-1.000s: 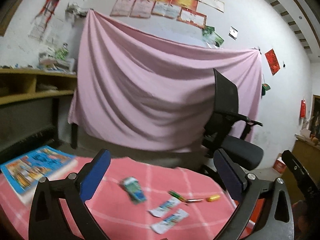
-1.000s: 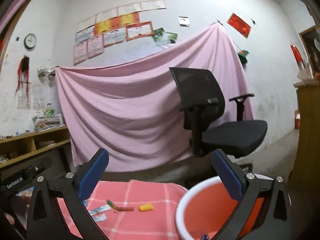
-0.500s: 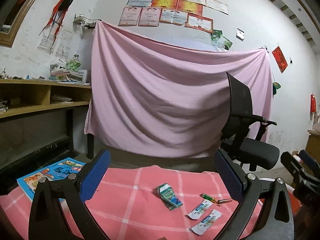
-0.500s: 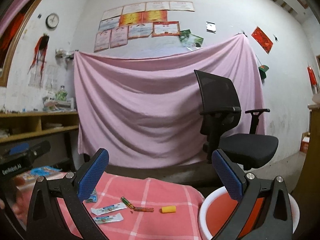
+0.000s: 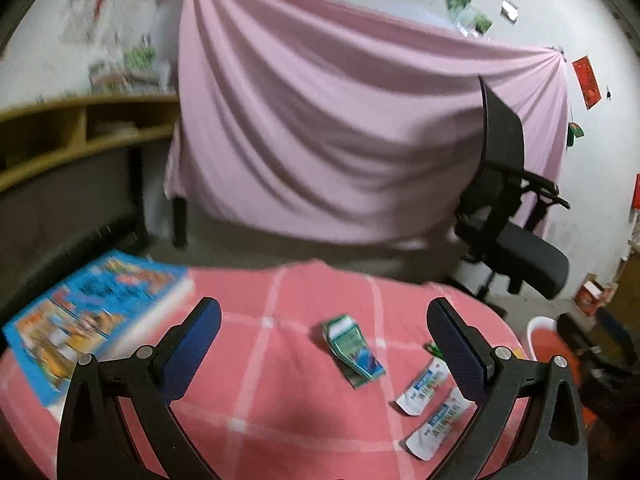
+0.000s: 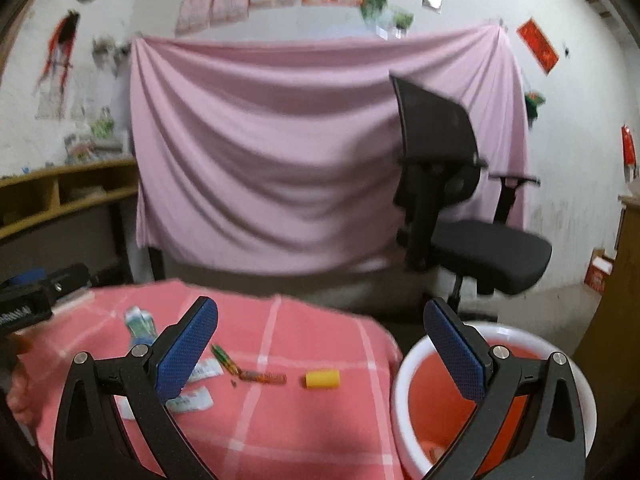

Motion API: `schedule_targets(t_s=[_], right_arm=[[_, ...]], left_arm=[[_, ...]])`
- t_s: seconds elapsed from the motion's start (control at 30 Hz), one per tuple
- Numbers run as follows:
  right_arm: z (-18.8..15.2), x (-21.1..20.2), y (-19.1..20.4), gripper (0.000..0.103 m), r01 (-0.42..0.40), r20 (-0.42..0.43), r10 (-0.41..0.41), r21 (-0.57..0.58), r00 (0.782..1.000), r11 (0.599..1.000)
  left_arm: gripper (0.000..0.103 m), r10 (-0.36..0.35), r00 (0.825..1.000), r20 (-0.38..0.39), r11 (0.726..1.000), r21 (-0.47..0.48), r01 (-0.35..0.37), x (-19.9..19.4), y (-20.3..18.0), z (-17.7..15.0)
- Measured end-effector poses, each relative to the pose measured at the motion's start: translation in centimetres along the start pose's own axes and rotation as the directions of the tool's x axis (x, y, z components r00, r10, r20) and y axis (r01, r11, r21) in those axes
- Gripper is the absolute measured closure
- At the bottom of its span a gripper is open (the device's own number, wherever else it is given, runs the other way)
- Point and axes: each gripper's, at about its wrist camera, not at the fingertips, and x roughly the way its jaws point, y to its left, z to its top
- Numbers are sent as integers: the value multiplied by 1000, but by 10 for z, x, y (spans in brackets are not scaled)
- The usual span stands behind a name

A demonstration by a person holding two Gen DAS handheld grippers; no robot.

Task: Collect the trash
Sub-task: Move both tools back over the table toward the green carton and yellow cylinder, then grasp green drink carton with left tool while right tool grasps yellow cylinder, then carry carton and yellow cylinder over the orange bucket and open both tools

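Note:
A green and blue crumpled carton lies on the pink checked tablecloth, just right of centre between the left gripper's fingers. Two white sachets lie to its right. My left gripper hovers open above the cloth, holding nothing. In the right wrist view a yellow piece, a red wrapper and a green wrapper lie on the cloth, with the carton farther left. My right gripper is open and empty. The orange bin with a white rim stands below the table's right edge.
A colourful book lies at the table's left. A black office chair stands behind the table on the right, before a pink hanging sheet. Wooden shelves run along the left wall.
Both cameras have tilted downward, showing more of the table. The left gripper now looks down on the carton. The bin shows larger under the right gripper.

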Motion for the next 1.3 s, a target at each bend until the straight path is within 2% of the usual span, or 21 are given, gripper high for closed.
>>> schedule_targets(t_s=[0.1, 0.13, 0.23, 0.37, 0.47, 0.5, 0.57, 0.63, 0.67, 0.7, 0.73, 0.8, 0.83, 0.9, 1.07, 1.17, 1.3], right_arm=[[-2, 17, -5, 0, 34, -91, -32, 27, 995, 999], [-2, 20, -8, 0, 39, -114, -34, 38, 993, 999], [-6, 28, -10, 1, 36, -166, -26, 58, 986, 998], [-9, 40, -11, 16, 19, -239, -1, 71, 971, 997], [-13, 51, -11, 21, -3, -303, 26, 77, 953, 997], [-14, 56, -10, 31, -14, -327, 38, 76, 944, 997], [-16, 65, -8, 40, -37, -373, 61, 71, 926, 997], [-19, 70, -6, 42, -40, -405, 65, 69, 912, 997], [-20, 71, -6, 42, -43, -417, 68, 70, 906, 997], [-22, 73, -6, 45, -44, -431, 71, 73, 900, 996], [-23, 76, -6, 47, -46, -443, 75, 76, 893, 996], [-26, 80, -8, 61, -67, -466, 105, 98, 879, 993], [-26, 80, -10, 65, -86, -467, 132, 120, 874, 989], [-27, 81, -12, 75, -89, -466, 144, 138, 873, 986], [-25, 78, -12, 75, -103, -455, 164, 156, 875, 982], [-22, 71, -11, 75, -121, -416, 177, 158, 892, 980], [-16, 56, -9, 75, -140, -337, 184, 151, 923, 979]], left_arm=[[2, -20, 996, -91, 1000, -17, 18, 20, -4, 0], [2, 13, 993, -115, 1000, -16, -15, 25, -6, 0], [3, 28, 982, -188, 999, -14, -31, 43, -12, 0], [6, 23, 965, -261, 999, -28, -31, 61, -15, -3], [16, 3, 955, -295, 998, -66, -23, 72, -14, -4], [24, -2, 950, -312, 997, -79, -24, 77, -14, -5], [39, -6, 935, -354, 994, -101, -32, 88, -13, -7], [41, 11, 935, -354, 995, -92, -46, 88, -16, -6], [45, 1, 937, -350, 995, -91, -35, 88, -17, -6], [54, 1, 933, -359, 996, -86, -35, 89, -18, -7], [57, 13, 931, -364, 996, -74, -43, 89, -20, -8], [68, 20, 931, -364, 997, -64, -46, 88, -22, -9], [73, 16, 931, -365, 997, -66, -44, 88, -22, -9], [78, 10, 929, -370, 997, -72, -40, 88, -20, -10], [79, 2, 933, -360, 997, -69, -29, 87, -20, -8], [80, -24, 944, -329, 997, -79, -2, 81, -22, -6], [80, -95, 971, -221, 993, -96, 75, 60, -24, 0]])
